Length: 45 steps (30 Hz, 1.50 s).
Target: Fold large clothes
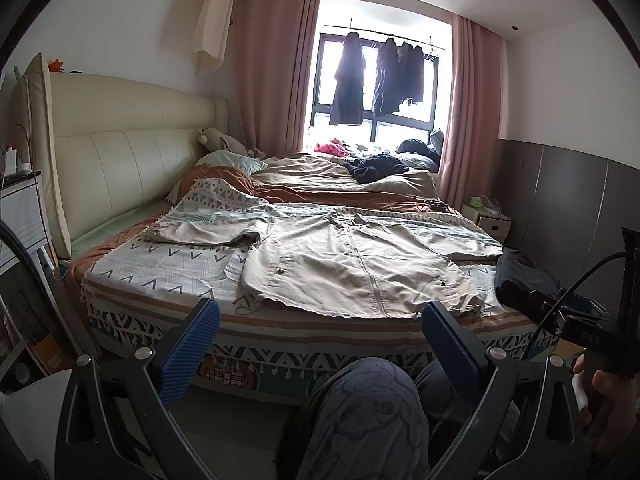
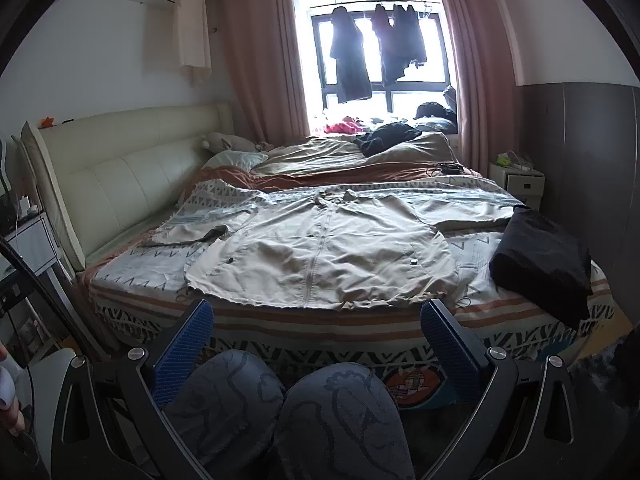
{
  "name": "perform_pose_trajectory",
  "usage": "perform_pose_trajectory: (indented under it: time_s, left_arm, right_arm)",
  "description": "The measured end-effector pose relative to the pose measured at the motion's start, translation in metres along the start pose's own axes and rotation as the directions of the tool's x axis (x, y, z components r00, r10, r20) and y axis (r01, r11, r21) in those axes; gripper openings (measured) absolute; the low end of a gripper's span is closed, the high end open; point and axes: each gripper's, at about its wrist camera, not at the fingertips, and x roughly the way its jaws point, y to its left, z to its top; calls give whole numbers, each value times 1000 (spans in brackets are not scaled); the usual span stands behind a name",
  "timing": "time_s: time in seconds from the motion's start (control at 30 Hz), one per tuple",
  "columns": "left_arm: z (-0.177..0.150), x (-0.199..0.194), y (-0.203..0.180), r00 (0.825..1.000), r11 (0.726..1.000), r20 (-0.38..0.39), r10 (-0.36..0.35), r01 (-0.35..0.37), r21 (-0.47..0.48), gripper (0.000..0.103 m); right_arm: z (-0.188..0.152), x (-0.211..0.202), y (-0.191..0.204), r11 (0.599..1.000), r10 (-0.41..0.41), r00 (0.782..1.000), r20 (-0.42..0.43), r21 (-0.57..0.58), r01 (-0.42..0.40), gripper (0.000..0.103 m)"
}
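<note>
Beige jacket (image 1: 352,264) lies flat on the bed (image 1: 160,276), zip up, sleeves spread, hem at the near edge; left gripper (image 1: 320,344) and right gripper (image 2: 316,340) both gape, empty, short of the hem.

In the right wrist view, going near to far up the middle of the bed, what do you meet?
Knees → beige jacket → rumpled duvet → black clothes → window with hanging garments.
</note>
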Motion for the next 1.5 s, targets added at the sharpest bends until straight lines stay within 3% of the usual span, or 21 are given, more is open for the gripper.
perform_pose_trajectory:
  time_s: [1.03, 1.23, 1.5]
  left_arm:
    - [-4, -14, 5, 1000, 1000, 18, 1, -1, -6, 103]
    - [1, -10, 11, 1000, 1000, 18, 10, -10, -19, 103]
    - [8, 29, 22, 1000, 999, -19, 16, -16, -37, 103]
  right_arm:
    - [-3, -8, -1, 1000, 0, 1000, 13, 17, 0, 103]
    - [5, 6, 1, 1000, 2, 1000, 7, 15, -2, 103]
    - [12, 49, -1, 997, 42, 998, -39, 60, -39, 103]
